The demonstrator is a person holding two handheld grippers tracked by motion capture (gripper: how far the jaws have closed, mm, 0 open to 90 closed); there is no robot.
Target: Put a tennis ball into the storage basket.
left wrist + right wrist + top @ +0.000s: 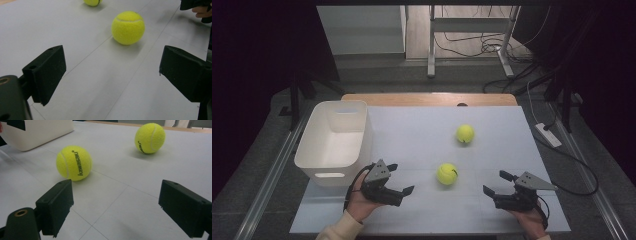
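Left hand-held gripper (pixel 400 178) and right hand-held gripper (pixel 496 182) are held wide apart-jawed, nothing gripped. Near tennis ball (pixel 447 174) is seen between them on the surface (pixel 422 135); far tennis ball (pixel 465 133) beyond. White bin (pixel 333 142) is placed at left.

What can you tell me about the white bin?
The bin is a white, plastic-looking tub with rounded corners and smooth walls that lean outward toward the rim. A slot handle is cut into its near wall and another into its far wall. It stands upright and open, with nothing inside. It sits at the left edge of the table, on the pale mat. The left gripper is close beside its near corner; whether they touch is unclear.
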